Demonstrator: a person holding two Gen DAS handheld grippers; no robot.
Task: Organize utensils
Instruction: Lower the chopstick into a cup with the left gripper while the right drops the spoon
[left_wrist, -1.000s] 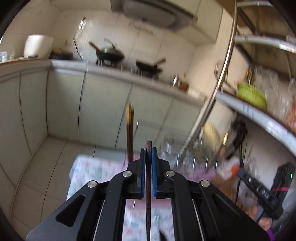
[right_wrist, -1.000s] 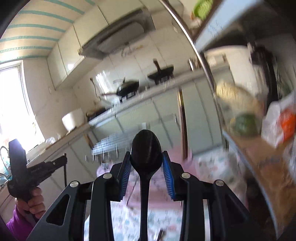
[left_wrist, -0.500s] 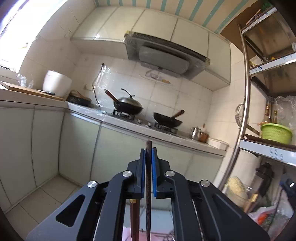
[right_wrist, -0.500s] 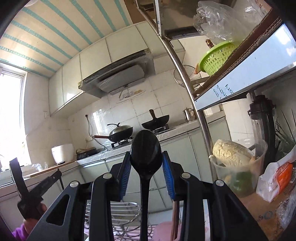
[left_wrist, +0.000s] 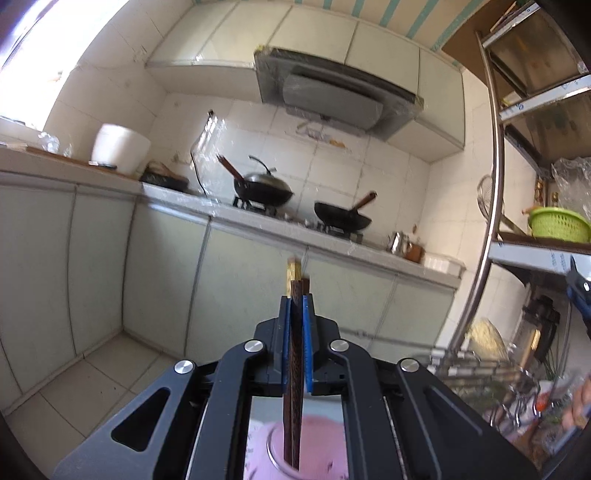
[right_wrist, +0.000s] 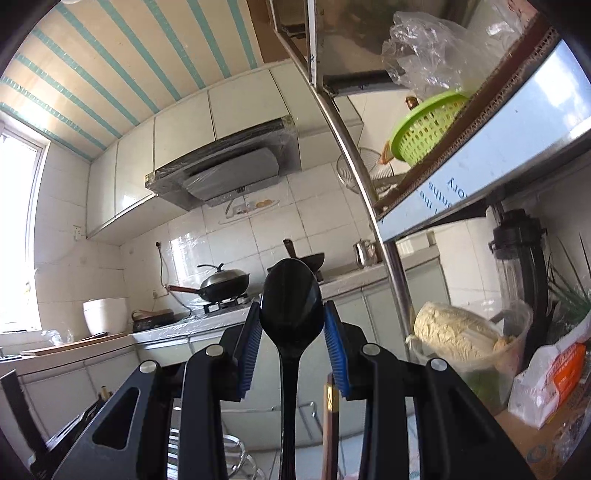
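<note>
My left gripper (left_wrist: 294, 302) is shut on dark brown chopsticks (left_wrist: 293, 369), which stand upright; their lower ends reach into a pink cup (left_wrist: 306, 454) right below the fingers. My right gripper (right_wrist: 291, 325) holds a black spoon (right_wrist: 290, 314) upright between its blue pads, bowl end up, handle running down out of view. Another brown chopstick with a gold band (right_wrist: 330, 424) stands just behind the right fingers. The other gripper (right_wrist: 22, 417) shows at the lower left of the right wrist view.
A metal dish rack (left_wrist: 480, 373) stands to the right of the cup. A steel shelf unit (right_wrist: 391, 280) holds a green basket (right_wrist: 424, 129), a plastic tub (right_wrist: 469, 339) and bags. Behind lie the kitchen counter, woks (left_wrist: 264, 190) and a range hood.
Both views tilted up from the table to the kitchen wall. The left gripper now tips down a little, showing the pink cup under the chopsticks. Both grips are unchanged.
</note>
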